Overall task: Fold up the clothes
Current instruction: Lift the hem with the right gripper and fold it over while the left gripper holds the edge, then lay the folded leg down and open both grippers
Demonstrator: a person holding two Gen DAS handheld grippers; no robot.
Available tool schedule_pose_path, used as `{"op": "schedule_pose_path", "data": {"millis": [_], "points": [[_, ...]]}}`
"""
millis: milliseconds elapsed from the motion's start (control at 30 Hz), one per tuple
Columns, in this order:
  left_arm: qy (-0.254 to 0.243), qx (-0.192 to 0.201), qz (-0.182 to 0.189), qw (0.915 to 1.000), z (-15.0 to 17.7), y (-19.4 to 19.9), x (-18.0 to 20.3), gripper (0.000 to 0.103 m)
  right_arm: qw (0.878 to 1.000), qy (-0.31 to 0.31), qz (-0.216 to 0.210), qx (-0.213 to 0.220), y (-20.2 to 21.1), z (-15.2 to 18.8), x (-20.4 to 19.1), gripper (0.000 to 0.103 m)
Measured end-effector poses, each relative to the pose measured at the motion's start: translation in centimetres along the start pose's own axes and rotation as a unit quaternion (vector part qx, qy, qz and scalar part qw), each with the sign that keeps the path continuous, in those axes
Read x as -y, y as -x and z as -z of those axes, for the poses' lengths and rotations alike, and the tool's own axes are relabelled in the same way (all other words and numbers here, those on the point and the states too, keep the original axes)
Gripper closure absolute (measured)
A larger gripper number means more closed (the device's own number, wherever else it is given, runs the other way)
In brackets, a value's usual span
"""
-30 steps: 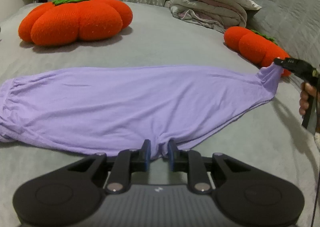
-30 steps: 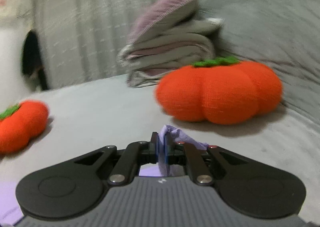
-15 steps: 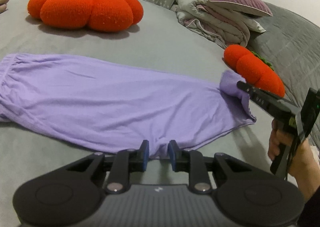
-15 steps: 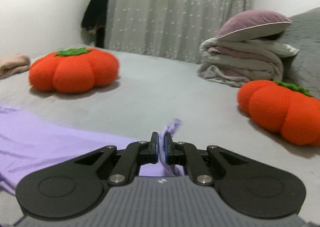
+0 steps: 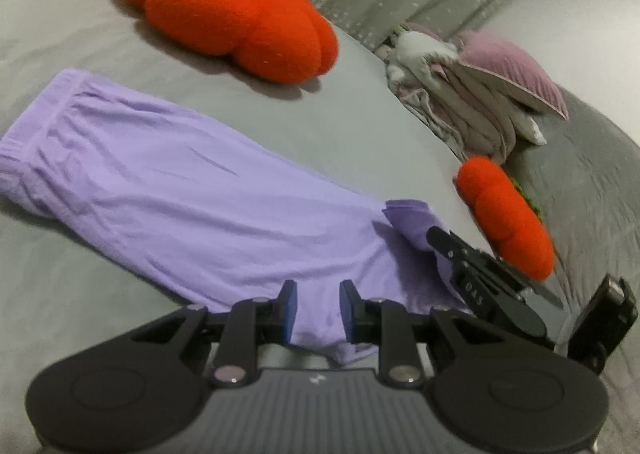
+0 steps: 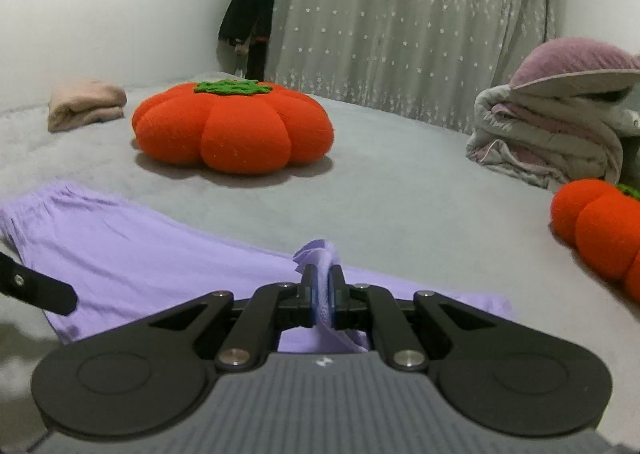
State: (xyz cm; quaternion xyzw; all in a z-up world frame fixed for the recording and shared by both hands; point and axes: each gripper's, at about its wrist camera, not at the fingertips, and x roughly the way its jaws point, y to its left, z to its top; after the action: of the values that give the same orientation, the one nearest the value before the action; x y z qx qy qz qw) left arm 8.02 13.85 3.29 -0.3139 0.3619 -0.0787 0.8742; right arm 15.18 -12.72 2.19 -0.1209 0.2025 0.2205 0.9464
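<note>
As it lies: lilac trousers point(image 5: 208, 210), waistband far-left, lengthwise diagonal.

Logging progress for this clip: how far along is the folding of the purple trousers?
Done: the trousers lie flat on the bed. In hand: the right gripper pinches one end and carries it over the cloth; the left gripper straddles the near edge. Left: every fold.

- A big grey bed point(image 6: 400, 190) holds everything.
- Purple pants point(image 5: 200, 206) lie flat on it.
- A big orange pumpkin pillow point(image 6: 232, 126) sits behind the pants.
- A small orange pumpkin pillow point(image 5: 504, 218) sits near the pants' end.
- A folded pink cloth point(image 6: 86, 104) lies far back.
- A pile of folded blankets point(image 6: 548, 142) has a purple pillow point(image 6: 576, 58) on top.
</note>
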Motion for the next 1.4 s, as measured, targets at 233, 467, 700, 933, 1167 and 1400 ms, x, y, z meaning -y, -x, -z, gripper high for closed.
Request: {"op": "schedule_pose_path", "data": {"millis": [233, 467, 700, 933, 1167, 1400], "points": [[0.058, 0.017, -0.002, 0.9982, -1.3, 1.0, -2.7, 0.077, 1.0, -0.027, 0.0, 0.009, -0.5, -1.7, -3.7, 0.096], [0.122, 0.062, -0.011, 0.9905, -3.4, 3.8, -6.4, 0.076, 0.998, -0.05, -0.017, 0.022, -1.0, -3.4, -8.2, 0.096], [0.164, 0.095, -0.032, 0.9813, -5.0, 5.8, -9.2, 0.074, 0.996, -0.076, -0.046, 0.019, -2.2, -4.3, -11.9, 0.096], [0.163, 0.112, -0.05, 0.979, -5.6, 6.7, -9.7, 0.072, 0.993, -0.091, -0.077, 0.026, -2.8, -5.1, -15.3, 0.096], [0.15, 0.127, -0.062, 0.9785, -6.0, 7.5, -9.8, 0.07, 0.989, -0.093, -0.109, 0.028, -2.8, -5.2, -16.9, 0.096], [0.152, 0.127, -0.064, 0.978, -6.2, 7.5, -10.0, 0.07, 0.989, -0.077, -0.127, 0.025, -2.5, -4.8, -19.1, 0.096]]}}
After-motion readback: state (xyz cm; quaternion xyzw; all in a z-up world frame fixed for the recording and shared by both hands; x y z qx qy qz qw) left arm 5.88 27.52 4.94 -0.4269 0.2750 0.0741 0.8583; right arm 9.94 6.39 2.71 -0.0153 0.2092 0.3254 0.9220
